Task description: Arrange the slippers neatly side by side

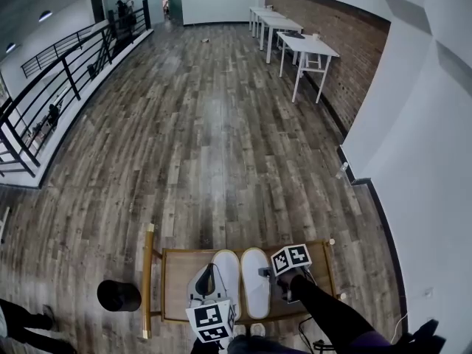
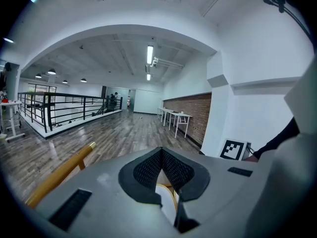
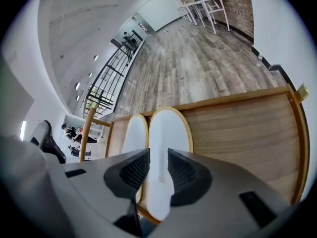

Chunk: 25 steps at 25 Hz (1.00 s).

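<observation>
The small wooden tabletop (image 1: 177,285), framed by a raised rail (image 1: 149,279), holds two white, tan-edged slippers lying flat and close against each other, the left slipper (image 1: 228,265) beside the right slipper (image 1: 255,290). The left tool (image 2: 162,150) has its jaws together at the tips over the near end of the left slipper, whose rim shows beneath them. The right tool (image 3: 158,157) hovers above the near end of the right slipper with its jaws apart, neither pad pressing on it.
</observation>
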Tool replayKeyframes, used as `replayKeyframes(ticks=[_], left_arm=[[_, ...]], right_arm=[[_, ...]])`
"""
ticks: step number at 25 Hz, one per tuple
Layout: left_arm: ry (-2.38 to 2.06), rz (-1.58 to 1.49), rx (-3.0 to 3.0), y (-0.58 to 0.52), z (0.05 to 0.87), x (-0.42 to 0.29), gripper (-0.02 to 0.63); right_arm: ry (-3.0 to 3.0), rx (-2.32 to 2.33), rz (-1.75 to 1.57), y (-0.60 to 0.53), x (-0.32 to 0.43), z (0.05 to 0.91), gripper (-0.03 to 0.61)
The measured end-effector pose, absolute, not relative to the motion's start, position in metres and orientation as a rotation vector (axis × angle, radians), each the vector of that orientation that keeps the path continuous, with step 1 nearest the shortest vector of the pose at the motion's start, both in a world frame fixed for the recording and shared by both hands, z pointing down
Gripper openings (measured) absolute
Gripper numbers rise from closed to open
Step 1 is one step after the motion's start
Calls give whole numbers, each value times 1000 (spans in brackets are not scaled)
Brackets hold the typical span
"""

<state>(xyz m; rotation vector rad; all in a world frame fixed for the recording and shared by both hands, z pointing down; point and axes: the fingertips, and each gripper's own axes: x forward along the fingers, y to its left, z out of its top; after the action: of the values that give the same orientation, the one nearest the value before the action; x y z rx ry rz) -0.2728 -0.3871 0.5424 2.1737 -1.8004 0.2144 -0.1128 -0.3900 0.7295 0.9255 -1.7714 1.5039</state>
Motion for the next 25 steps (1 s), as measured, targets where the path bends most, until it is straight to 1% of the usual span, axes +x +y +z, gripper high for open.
replayKeyframes(ticks=[12,20,25], left_arm=[[-1772,195,2218,-387,532,-254,0],[-1743,193,2261,-378,528,-238,0],[-1733,200,2279,-369,525,-232,0]], right_arm=[[-2029,1094,1342,-406,-99,648,86],[-2244,1223,1151,-384,-109,590,84],[-2330,1327,945,-366,-112,561,83]])
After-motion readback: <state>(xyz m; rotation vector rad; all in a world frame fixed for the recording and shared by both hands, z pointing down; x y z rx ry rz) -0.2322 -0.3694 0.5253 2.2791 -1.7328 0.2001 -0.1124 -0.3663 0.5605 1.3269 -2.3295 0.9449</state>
